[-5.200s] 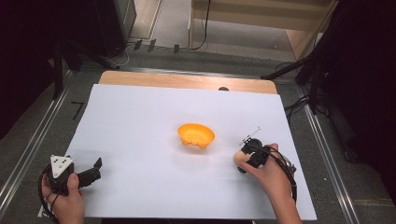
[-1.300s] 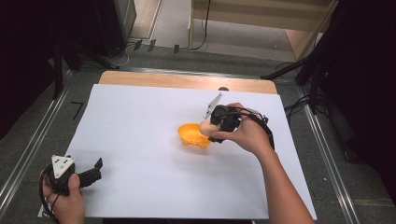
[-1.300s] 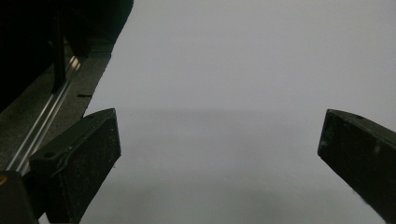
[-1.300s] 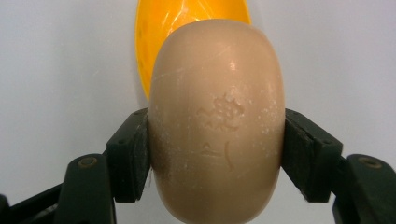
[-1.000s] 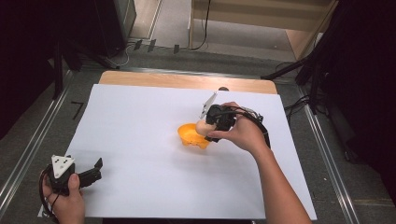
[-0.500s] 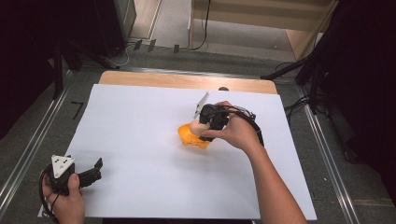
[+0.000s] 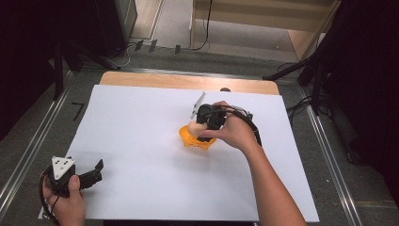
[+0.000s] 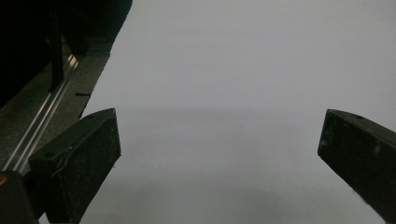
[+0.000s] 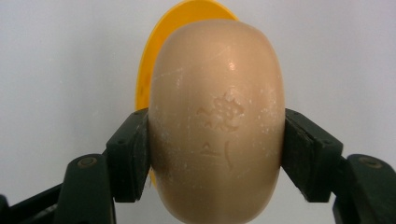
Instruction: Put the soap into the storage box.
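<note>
Right hand-held gripper (image 9: 215, 154): its 2 black jaws are clamped on the sides of a bar of soap; in the high view it sits at frame centre, under the person's right hand (image 7: 235, 134).
Soap (image 9: 217, 121): tan, oval, with a stamped mark on its face; it fills the middle of the right gripper view, held over the yellow dish.
Dish (image 7: 190, 139): yellow, at the centre of the high view on the white sheet, partly hidden by the gripper; in the right gripper view its rim shows behind the soap at the upper left.
Left hand-held gripper (image 7: 96, 170): lower left of the high view, jaws wide apart with nothing between them, well apart from the dish.
Counter (image 7: 141, 80): wooden edge at the far side, covered by a white sheet (image 7: 141, 141).
</note>
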